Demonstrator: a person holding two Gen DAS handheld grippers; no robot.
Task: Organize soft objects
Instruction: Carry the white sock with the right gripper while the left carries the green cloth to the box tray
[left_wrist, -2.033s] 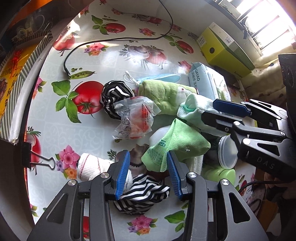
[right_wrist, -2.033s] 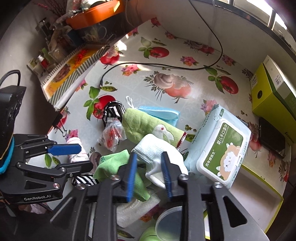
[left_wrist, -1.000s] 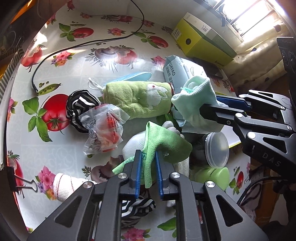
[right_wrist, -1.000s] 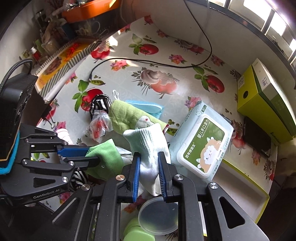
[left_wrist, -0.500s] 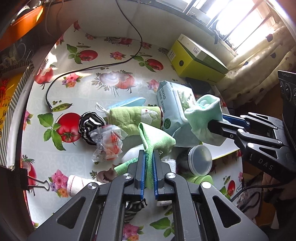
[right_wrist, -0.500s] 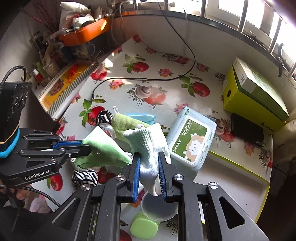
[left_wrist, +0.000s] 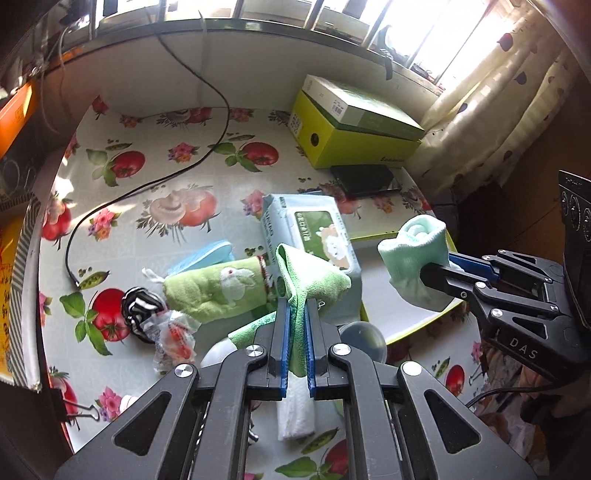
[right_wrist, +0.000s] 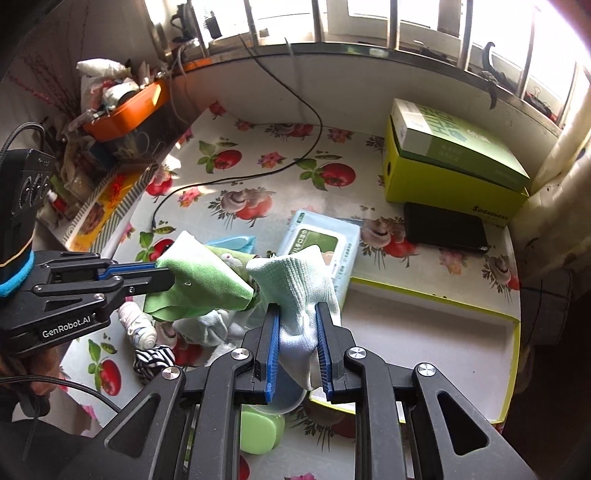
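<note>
My left gripper (left_wrist: 296, 314) is shut on a green cloth (left_wrist: 308, 278), lifted off the pile; the same green cloth (right_wrist: 201, 284) shows in the right wrist view beside the left gripper (right_wrist: 162, 275). My right gripper (right_wrist: 297, 321) is shut on a pale mint sock (right_wrist: 297, 291), also held in the air; that mint sock (left_wrist: 413, 258) hangs from the right gripper (left_wrist: 430, 271) at the right of the left wrist view. Below lie a green rabbit towel (left_wrist: 218, 288), a striped black-and-white sock (left_wrist: 138, 304), a white rolled sock (right_wrist: 138, 326) and a white cloth (left_wrist: 295, 410).
A white tray with a yellow-green rim (right_wrist: 513, 369) lies at the right on the fruit-print tablecloth (left_wrist: 166, 177). A wet-wipes pack (left_wrist: 314, 232), yellow-green box (left_wrist: 354, 129), black phone (right_wrist: 445, 227), plastic lid (left_wrist: 364, 338), green container (right_wrist: 260, 430), snack bag (left_wrist: 171, 336) and black cable (left_wrist: 147, 184) are around.
Both grippers rose away from the pile, each carrying its item. The left gripper's jaws closed fully on the green cloth. The view now takes in the wall and window.
</note>
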